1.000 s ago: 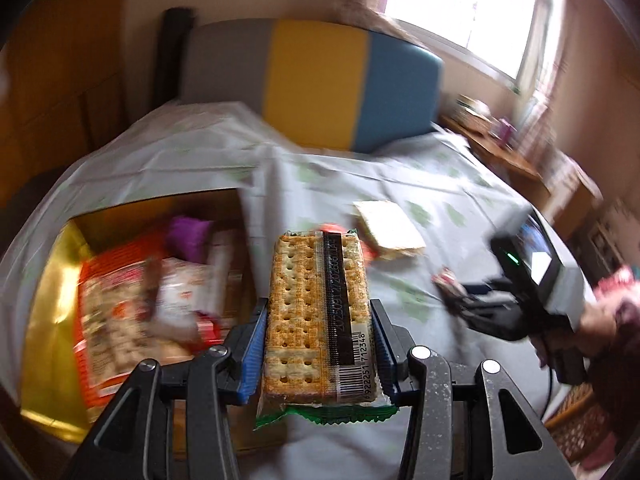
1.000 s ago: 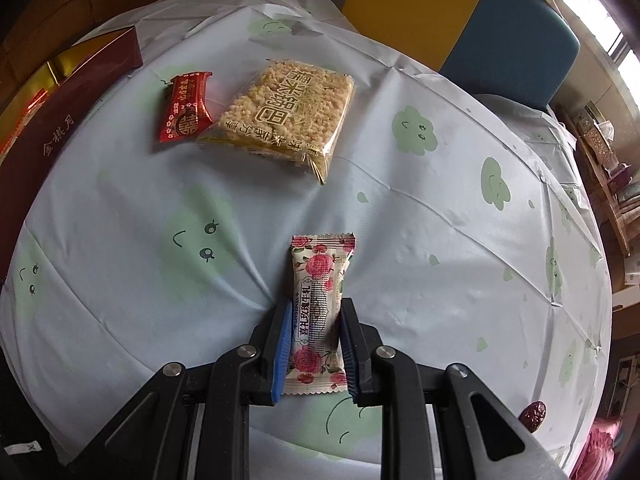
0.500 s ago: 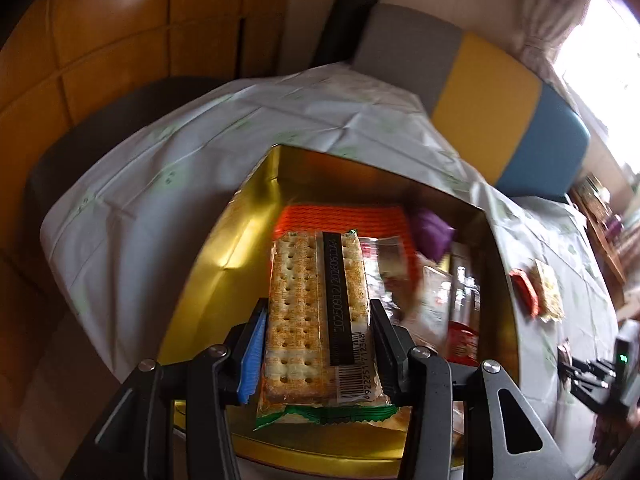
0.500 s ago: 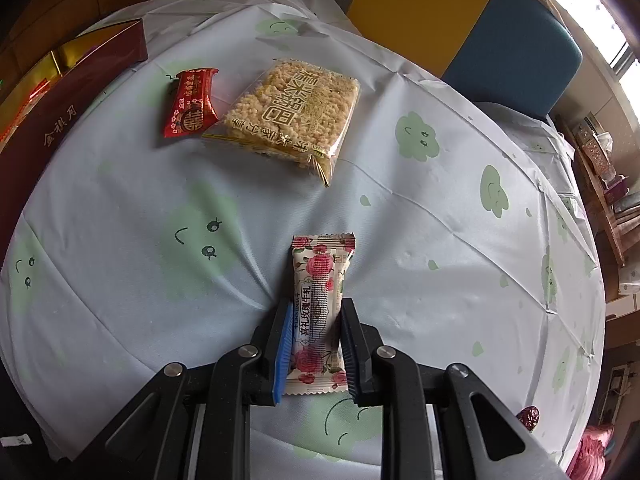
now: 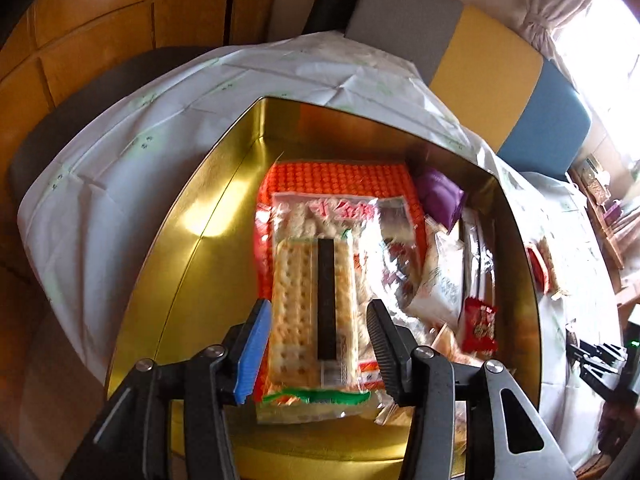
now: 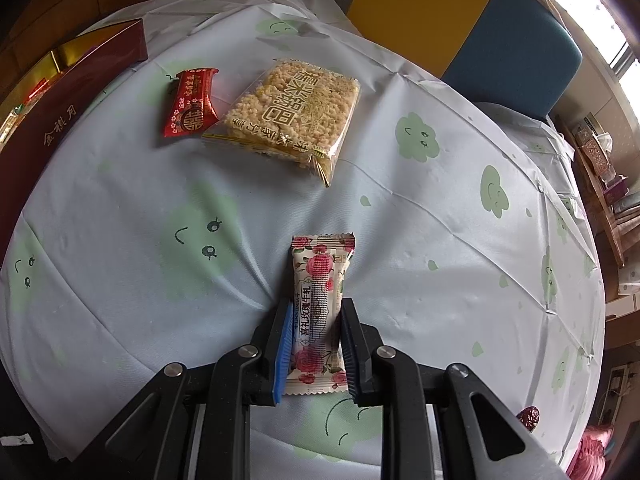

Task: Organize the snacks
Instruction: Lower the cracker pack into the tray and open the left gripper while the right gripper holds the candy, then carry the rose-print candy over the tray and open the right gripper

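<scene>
My left gripper (image 5: 316, 348) is open above the gold box (image 5: 168, 248). The cracker pack (image 5: 312, 308) lies below its spread fingers, on top of the orange snack bag (image 5: 340, 176) in the box, with gaps on both sides. My right gripper (image 6: 314, 348) is shut on a rose-patterned candy bar (image 6: 320, 304) just over the tablecloth (image 6: 440, 220). A rice-cake pack (image 6: 292, 114) and a small red packet (image 6: 192, 102) lie further off on the cloth.
The box also holds a purple pouch (image 5: 438, 196), a white packet (image 5: 444, 284) and a small red packet (image 5: 480, 328). Its dark red outer wall (image 6: 72, 104) shows at the left of the right wrist view. A padded bench (image 6: 460, 16) stands behind the table.
My left gripper moved over the box, opened and let the cracker pack drop onto the snacks inside. My right gripper stays shut on the candy bar and has barely moved.
</scene>
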The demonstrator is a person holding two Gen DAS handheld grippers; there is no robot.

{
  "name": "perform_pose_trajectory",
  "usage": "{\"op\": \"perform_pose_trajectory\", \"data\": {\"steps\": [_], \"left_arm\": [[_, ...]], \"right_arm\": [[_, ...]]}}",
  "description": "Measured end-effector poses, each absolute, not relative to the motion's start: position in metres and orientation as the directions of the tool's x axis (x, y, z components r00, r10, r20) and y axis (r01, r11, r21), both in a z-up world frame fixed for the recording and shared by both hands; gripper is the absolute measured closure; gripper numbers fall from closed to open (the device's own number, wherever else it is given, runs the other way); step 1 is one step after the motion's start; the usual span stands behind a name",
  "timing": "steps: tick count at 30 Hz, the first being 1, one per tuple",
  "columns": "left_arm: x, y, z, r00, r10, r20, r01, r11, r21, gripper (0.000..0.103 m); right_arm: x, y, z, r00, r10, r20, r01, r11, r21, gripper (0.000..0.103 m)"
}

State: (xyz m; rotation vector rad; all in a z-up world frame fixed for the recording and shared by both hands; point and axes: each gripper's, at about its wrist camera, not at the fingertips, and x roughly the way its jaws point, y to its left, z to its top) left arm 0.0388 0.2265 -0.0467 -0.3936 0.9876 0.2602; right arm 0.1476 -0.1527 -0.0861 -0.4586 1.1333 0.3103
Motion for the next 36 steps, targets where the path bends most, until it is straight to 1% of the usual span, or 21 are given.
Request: {"op": "perform_pose_trajectory", "data": {"steps": [4, 9, 11, 21, 34, 36], "left_arm": [[0.032, 0.229, -0.049, 0.512, 0.065, -0.857, -0.422, 0.887, -0.185, 0.052], [0.025, 0.211, -0.040, 0.513, 0.182, -0.839, -0.417, 0.907, -0.058, 0.053], [0.023, 0.203, -0.035, 0.528, 0.206, -0.824, -0.410, 0.912, -0.034, 0.053], [0.013, 0.167, -0.012, 0.595, 0.219, -0.773, -0.328, 0.945, 0.016, 0.052], [0.003, 0.153, -0.006, 0.622, 0.210, -0.754, -0.292, 0.956, 0.026, 0.052], [0.001, 0.154, -0.006, 0.625, 0.210, -0.752, -0.292, 0.956, 0.024, 0.052]], "right_arm": [[0.147, -0.153, -0.086, 0.398, 0.007, -0.917, -0.462, 0.865, -0.194, 0.080], [0.148, -0.153, -0.086, 0.400, 0.005, -0.917, -0.464, 0.864, -0.197, 0.080], [0.147, -0.153, -0.086, 0.402, 0.003, -0.916, -0.466, 0.862, -0.202, 0.080], [0.145, -0.150, -0.086, 0.418, -0.015, -0.909, -0.461, 0.858, -0.226, 0.080], [0.147, -0.152, -0.087, 0.394, -0.009, -0.919, -0.432, 0.881, -0.193, 0.080], [0.152, -0.153, -0.086, 0.372, -0.019, -0.928, -0.409, 0.894, -0.182, 0.082]]}}
